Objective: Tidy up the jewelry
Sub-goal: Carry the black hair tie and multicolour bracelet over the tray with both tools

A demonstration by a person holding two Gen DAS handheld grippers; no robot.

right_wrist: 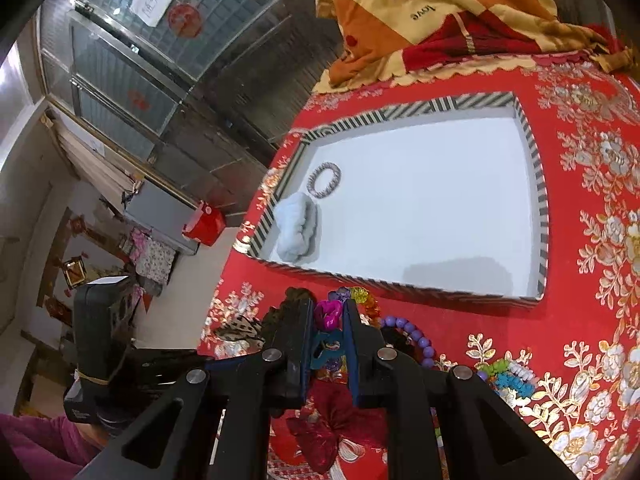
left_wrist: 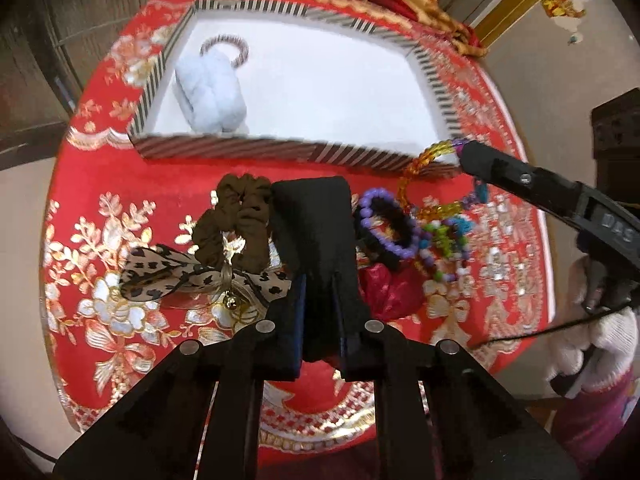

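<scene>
A striped-rim white tray (left_wrist: 224,148) (right_wrist: 536,184) holds a pale blue fluffy scrunchie (left_wrist: 212,92) (right_wrist: 298,226) and a small spiral hair tie (left_wrist: 226,46) (right_wrist: 324,180). My right gripper (right_wrist: 328,316) (left_wrist: 466,152) is shut on a multicoloured bead bracelet (left_wrist: 432,154) (right_wrist: 330,314), lifted by the tray's near right corner. My left gripper (left_wrist: 314,216) is shut and empty above the pile. On the cloth lie a brown scrunchie (left_wrist: 232,220), a leopard bow with a bell (left_wrist: 192,276), a purple bead bracelet (left_wrist: 384,224) (right_wrist: 416,338) and a red scrunchie (left_wrist: 390,292) (right_wrist: 332,420).
The round table has a red and gold flowered cloth (left_wrist: 100,208) (right_wrist: 580,320). A folded orange and red blanket (right_wrist: 440,12) lies behind the tray. More coloured bead bracelets (left_wrist: 444,244) (right_wrist: 508,376) lie right of the pile. The table edge drops off at left.
</scene>
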